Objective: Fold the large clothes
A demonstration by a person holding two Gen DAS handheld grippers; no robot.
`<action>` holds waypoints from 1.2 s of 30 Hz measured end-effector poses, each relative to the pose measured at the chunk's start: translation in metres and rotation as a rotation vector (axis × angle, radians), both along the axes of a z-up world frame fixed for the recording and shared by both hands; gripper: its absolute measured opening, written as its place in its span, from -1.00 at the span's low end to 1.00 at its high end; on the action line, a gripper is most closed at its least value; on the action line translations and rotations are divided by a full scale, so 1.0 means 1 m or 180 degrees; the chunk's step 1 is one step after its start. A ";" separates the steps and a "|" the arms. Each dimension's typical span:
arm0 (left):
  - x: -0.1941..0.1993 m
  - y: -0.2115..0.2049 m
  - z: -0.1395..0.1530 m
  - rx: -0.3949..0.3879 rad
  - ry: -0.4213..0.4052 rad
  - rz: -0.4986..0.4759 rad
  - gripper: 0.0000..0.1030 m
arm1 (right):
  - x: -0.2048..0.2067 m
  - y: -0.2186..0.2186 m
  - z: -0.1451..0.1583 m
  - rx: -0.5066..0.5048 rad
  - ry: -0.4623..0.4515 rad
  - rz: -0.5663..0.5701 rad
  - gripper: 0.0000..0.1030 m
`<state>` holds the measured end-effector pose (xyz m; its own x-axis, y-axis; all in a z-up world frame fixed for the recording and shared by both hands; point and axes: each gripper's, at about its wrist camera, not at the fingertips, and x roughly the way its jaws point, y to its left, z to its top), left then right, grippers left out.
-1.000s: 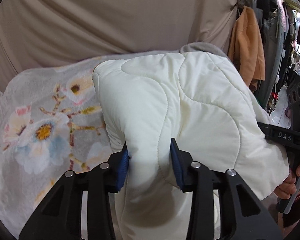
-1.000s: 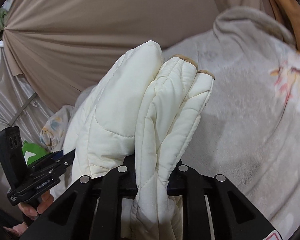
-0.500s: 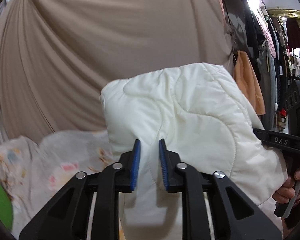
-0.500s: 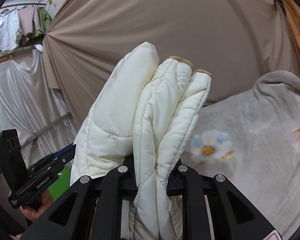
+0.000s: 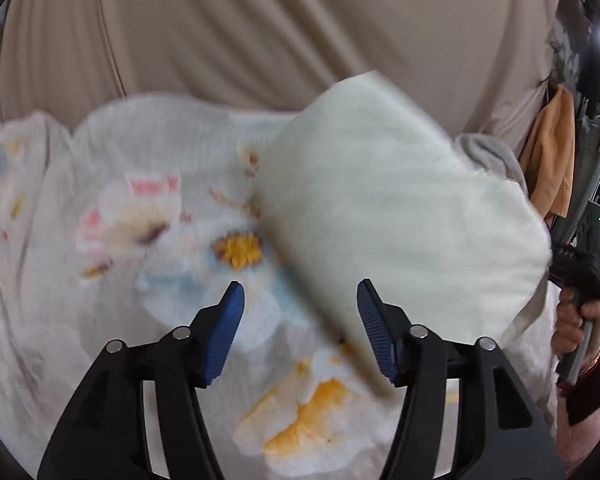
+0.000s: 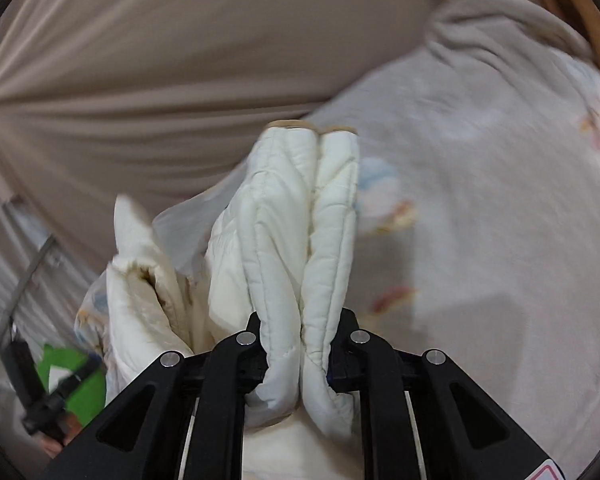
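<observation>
Left gripper (image 5: 300, 332) opening, nothing between pads. Right gripper (image 6: 298, 356) clamped on quilted jacket (image 6: 300, 240), bundled at 12 o'clock above floral blanket (image 5: 140, 240). Judged soft, puffy, light; best gripped at stitched edges.

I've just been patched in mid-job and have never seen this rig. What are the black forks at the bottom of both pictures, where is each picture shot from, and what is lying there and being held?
There is no robot arm. A person holds a two-finger gripper in each hand, and a fisheye camera on each one looks forward along its fingers, so the black forks are the grippers themselves.

In the left wrist view, the left gripper has blue pads; its jaws are opening and nothing is pinched between them. The cream quilted garment lies just ahead, partly against the right-hand pad, over a floral blanket. The picture is blurred by motion. At its right edge a hand grips the other gripper's handle.

In the right wrist view, the right gripper is clamped on folded layers of the same garment, its jaws closing slightly. A beige curtain hangs behind.
</observation>
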<state>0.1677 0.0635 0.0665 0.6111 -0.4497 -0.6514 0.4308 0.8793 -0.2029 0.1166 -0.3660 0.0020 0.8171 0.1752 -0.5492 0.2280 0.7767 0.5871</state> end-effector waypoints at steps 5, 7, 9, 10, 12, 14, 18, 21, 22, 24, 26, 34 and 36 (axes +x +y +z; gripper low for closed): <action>0.022 -0.028 -0.034 -0.0663 0.0594 -0.0434 0.21 | -0.020 -0.048 -0.042 0.0538 0.0267 -0.0176 -0.52; 0.020 -0.039 -0.033 -0.0693 0.0569 -0.0508 0.21 | -0.034 -0.052 -0.034 0.0583 0.0180 -0.0156 -0.36; 0.015 -0.047 -0.030 -0.0676 0.0501 -0.0551 0.26 | -0.045 -0.043 -0.012 0.0276 0.0148 -0.0128 -0.32; 0.013 -0.049 -0.028 -0.0688 0.0479 -0.0568 0.33 | -0.050 -0.036 0.001 0.0042 0.0122 -0.0114 -0.25; 0.007 -0.054 -0.025 -0.0726 0.0467 -0.0595 0.34 | -0.056 -0.031 0.019 -0.0233 0.0044 -0.0095 -0.10; 0.000 -0.061 -0.020 -0.0740 0.0440 -0.0642 0.34 | -0.069 -0.036 0.032 -0.0525 -0.0020 -0.0326 0.06; -0.014 -0.071 -0.011 -0.0613 0.0277 -0.0633 0.35 | -0.071 -0.036 0.054 -0.0502 -0.0193 -0.0096 0.07; -0.025 -0.078 -0.002 -0.0536 0.0156 -0.0639 0.40 | -0.059 -0.024 0.059 -0.0549 -0.0133 0.0107 0.07; -0.030 -0.081 0.000 -0.0483 0.0116 -0.0660 0.42 | -0.061 -0.024 0.056 -0.0547 -0.0084 0.0091 0.07; -0.048 -0.090 0.007 -0.0329 -0.0061 -0.0826 0.49 | -0.070 -0.030 0.048 -0.0524 -0.0034 0.0081 0.07; -0.065 -0.105 0.013 -0.0147 -0.0263 -0.0986 0.72 | -0.065 -0.040 0.034 -0.0279 0.0091 0.0141 0.08; -0.095 -0.144 0.006 0.0287 -0.0710 -0.1164 0.72 | 0.016 -0.004 0.035 -0.0151 0.0384 0.0734 -0.75; -0.092 -0.135 0.003 0.0298 -0.0660 -0.1058 0.72 | 0.037 0.021 0.058 -0.0127 0.0271 0.0974 -0.78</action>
<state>0.0753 -0.0714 0.0697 0.5651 -0.5896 -0.5771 0.7184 0.6956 -0.0072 0.1539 -0.3451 0.0604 0.6807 0.3827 -0.6247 0.0272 0.8389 0.5435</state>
